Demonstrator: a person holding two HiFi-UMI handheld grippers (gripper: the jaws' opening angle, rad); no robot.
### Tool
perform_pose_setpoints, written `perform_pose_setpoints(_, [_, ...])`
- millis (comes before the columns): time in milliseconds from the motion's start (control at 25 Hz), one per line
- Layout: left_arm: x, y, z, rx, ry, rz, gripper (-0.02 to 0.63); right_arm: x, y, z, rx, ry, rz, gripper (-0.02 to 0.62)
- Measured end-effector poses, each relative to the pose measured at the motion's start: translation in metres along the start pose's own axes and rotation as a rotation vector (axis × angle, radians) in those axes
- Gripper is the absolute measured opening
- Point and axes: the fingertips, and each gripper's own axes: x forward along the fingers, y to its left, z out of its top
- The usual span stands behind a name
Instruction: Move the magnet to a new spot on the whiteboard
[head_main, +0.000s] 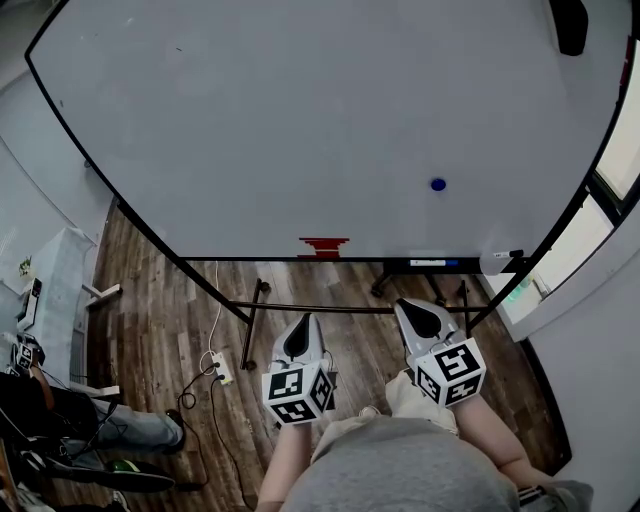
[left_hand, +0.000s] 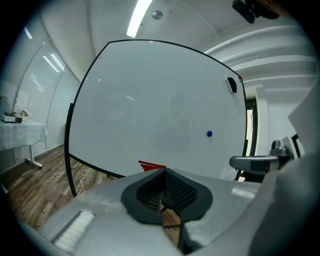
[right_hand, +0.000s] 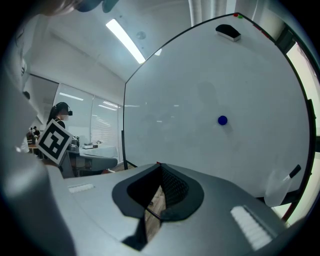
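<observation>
Two closed, empty tools, left gripper (head_main: 300, 330) and right gripper (head_main: 418, 315), hang apart from the large white whiteboard (head_main: 300, 120). Its small round blue magnet (head_main: 438, 184) sits flat at lower right, showing no long axis.

Grey shirt (head_main: 400, 465); grey left gripper (head_main: 302, 324), right gripper (head_main: 411, 310).

Left hand-held gripper (head_main: 303, 325) and right hand-held gripper (head_main: 415, 312) sit side by side, jaws together, empty
</observation>
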Motion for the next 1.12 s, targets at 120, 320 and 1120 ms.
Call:
perform_pose_setpoints(120, [0.0022,0.0016,-0.0038,-0.001,0.005,0.001,0.005,0.0024,-0.0009,-0.0020,0.004,0.008,0.000,0.000])
perform_pose_setpoints(320, [0.0031,0.0038,-0.0012,-0.003,0.005,0.001,0.005,0.0041,-0.0014,0.0003,0.006,0.016,-0.011,0.000])
perform_pose_setpoints(1120, [0.0090,0.0001,-0.0049,-0.009,0.022,0.001,0.005,0.0046,-0.0070,0.0023,0.006,0.014,-0.009,0.000])
